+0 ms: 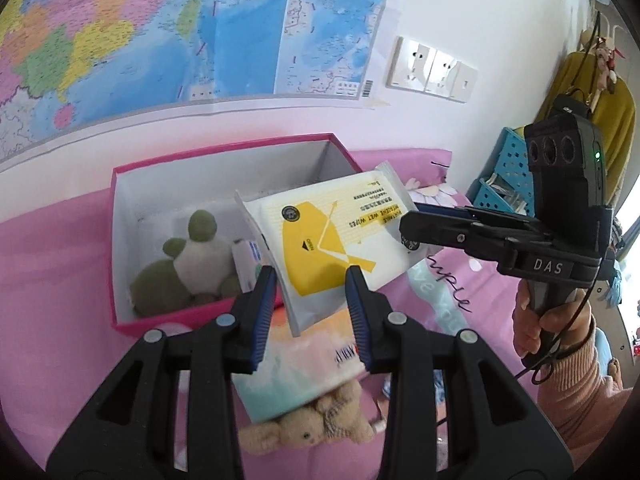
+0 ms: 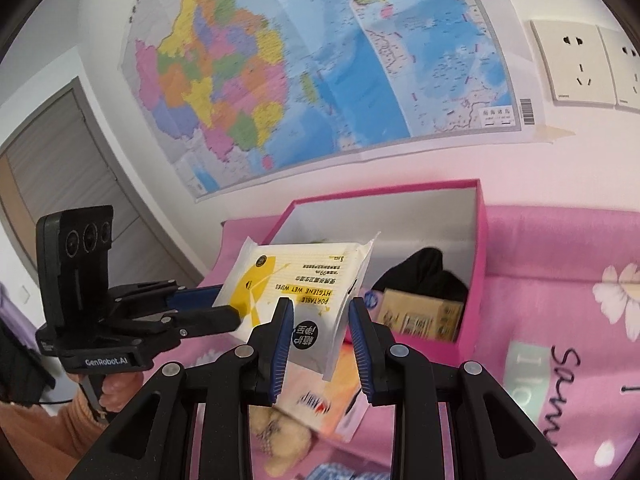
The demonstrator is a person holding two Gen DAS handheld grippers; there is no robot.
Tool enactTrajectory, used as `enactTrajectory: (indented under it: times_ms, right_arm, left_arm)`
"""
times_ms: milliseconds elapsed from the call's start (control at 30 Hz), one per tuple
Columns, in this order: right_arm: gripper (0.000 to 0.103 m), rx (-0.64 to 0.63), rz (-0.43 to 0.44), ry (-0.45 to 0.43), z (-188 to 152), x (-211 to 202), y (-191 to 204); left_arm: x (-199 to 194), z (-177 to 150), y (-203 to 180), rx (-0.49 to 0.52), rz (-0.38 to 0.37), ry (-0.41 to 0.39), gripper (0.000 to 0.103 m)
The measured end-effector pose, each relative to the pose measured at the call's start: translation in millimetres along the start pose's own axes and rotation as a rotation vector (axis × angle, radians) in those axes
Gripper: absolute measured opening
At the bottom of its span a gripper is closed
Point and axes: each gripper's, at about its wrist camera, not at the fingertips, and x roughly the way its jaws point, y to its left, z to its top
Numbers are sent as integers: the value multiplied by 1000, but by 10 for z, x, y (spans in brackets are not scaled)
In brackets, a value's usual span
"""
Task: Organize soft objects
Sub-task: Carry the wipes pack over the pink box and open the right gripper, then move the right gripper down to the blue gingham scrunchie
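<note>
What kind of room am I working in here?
Probably a bedroom: a pink printed bedsheet under the pink box, a wall map beside sockets, and clothes hanging at the right.

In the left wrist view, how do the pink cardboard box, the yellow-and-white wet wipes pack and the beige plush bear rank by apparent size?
1. pink cardboard box
2. yellow-and-white wet wipes pack, nearer the camera
3. beige plush bear, partly hidden

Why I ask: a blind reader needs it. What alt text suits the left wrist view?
Left tool and right tool hold a wipes pack by a pink box with a green plush inside; a bear lies nearer.
</note>
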Motion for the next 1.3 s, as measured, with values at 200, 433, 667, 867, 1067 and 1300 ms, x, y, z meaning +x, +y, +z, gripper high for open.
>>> enactTrajectory:
  times_ms: [200, 433, 667, 867, 1067, 1300]
  right_arm:
    - [29, 28, -24, 0, 175, 120, -174]
    - [29, 52, -63, 23, 311, 324, -360]
    - [31, 80, -103, 45, 430, 529, -529]
    - [42, 98, -166, 44, 522, 647, -612]
    - [51, 98, -204, -4, 573, 627, -602]
    - [53, 54, -197, 10, 397, 502, -467]
  left_arm:
    - [225, 186, 53, -21, 15, 34, 38]
    - [461, 350, 156, -61, 23, 75, 38]
    - [719, 472, 189, -72, 60, 115, 38]
    - [905, 538, 285, -120, 79, 156, 38]
    - [813, 532, 329, -134, 78, 122, 38]
    - [511, 338, 97, -53, 57, 42, 38]
